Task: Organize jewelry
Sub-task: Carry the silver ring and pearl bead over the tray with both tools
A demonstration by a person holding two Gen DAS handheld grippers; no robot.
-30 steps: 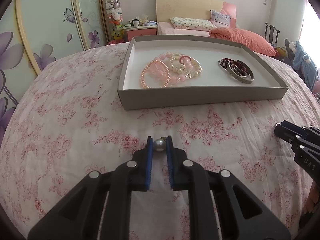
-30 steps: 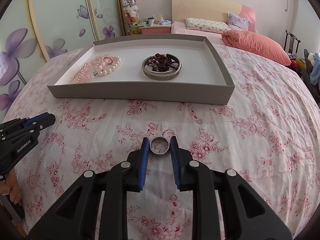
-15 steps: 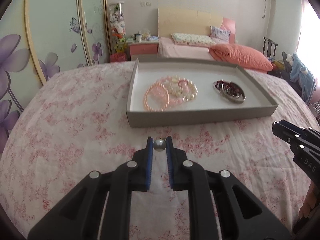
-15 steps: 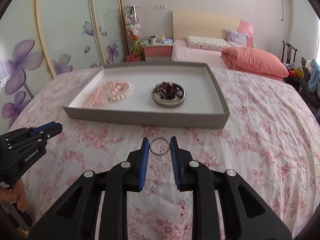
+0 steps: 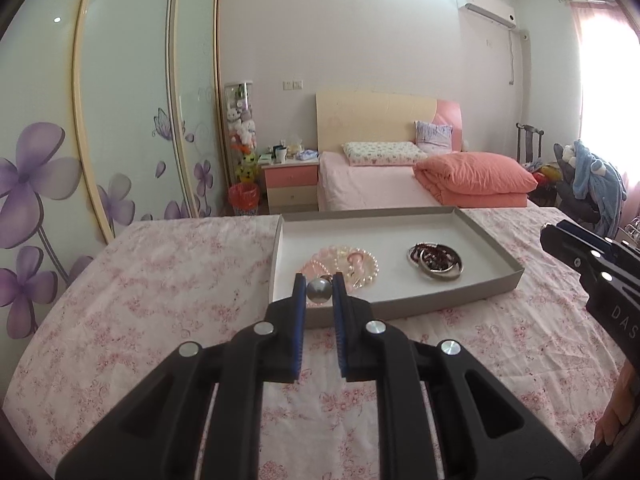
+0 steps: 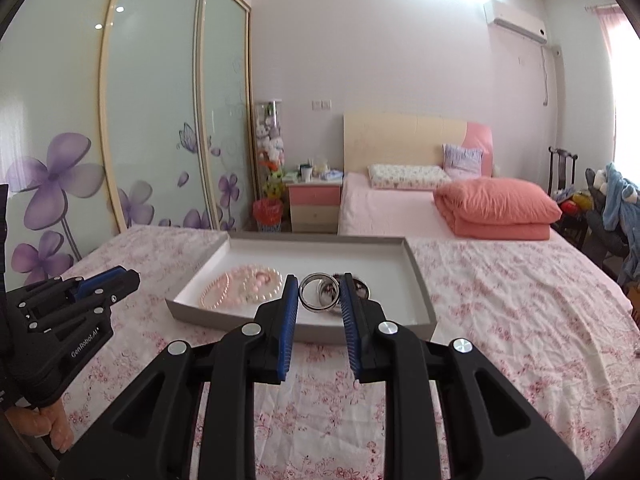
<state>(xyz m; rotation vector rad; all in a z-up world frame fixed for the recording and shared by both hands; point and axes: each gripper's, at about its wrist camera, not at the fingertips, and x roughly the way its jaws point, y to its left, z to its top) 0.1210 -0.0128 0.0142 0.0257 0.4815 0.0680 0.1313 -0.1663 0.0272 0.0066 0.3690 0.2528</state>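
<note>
Jewelry sits in a shallow grey cardboard tray (image 5: 494,286) w/ white inside, on a pink floral-print bedspread (image 5: 160,280). Tray's left part: pile of pink & white pearl bead strands (image 5: 348,266). Right part: silver metal bangles w/ dark red beads (image 5: 436,260), apart from the pearls. Left hand-held gripper (image 5: 319,292), nearly closed, blue pads pinching a small round silver-grey bead (image 5: 319,293), held above the bedspread in front of tray's near wall. Right hand-held gripper (image 6: 319,294), narrow gap, pads clamped on a plain silver metal ring (image 6: 318,295), upright, off the bedspread, near the tray's front edge. Fingers (image 6: 52,426) of the person show under left tool.
</note>
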